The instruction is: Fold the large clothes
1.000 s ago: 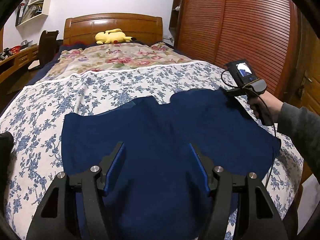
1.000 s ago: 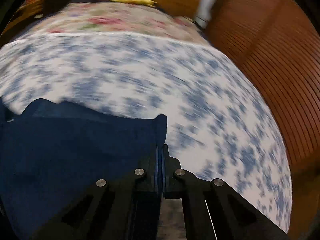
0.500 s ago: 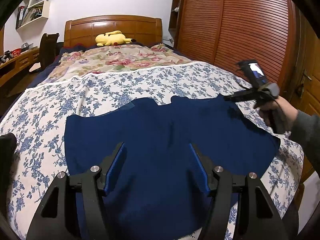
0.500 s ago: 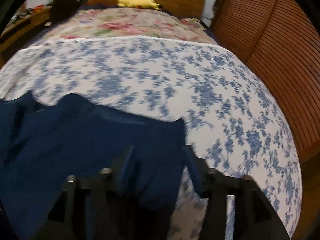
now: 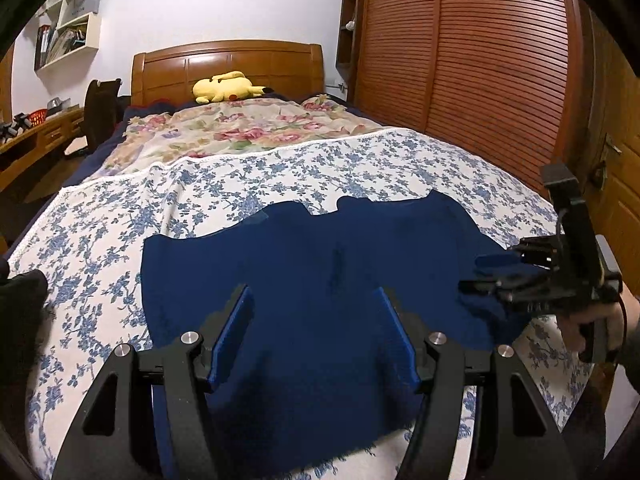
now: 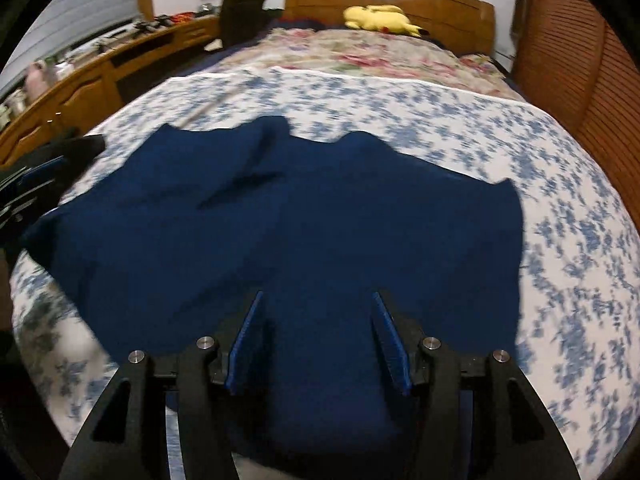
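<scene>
- The bed (image 5: 120, 216) with its blue-flowered sheet fills both views; a rose-patterned quilt (image 5: 248, 132) lies at the far end, and a yellow plush (image 5: 226, 87) sits against the headboard.
- The garment (image 5: 320, 280), dark blue, lies spread on the near half of the bed, near edge close to the bed's near edge, far edge wavy with a notch in the middle.
- Progress, as I judge it: the cloth looks laid out roughly flat in what seems one layer, with a crease (image 6: 240, 184) left of middle. No clear fold shows, so the folding itself appears still to do.
- What is left: likely taking corners or an edge and bringing one part over another, then repeating until the piece is compact.
- The left gripper (image 5: 314, 336) hangs over the near middle of the cloth, jaws parted about halfway, nothing between the pads.
- The right gripper (image 6: 318, 344) has just been opening from fully closed; its jaws now stand apart over the cloth's near right part, gripping nothing. In the left view it shows at the right edge of the garment, held by a hand (image 5: 592, 320).
</scene>
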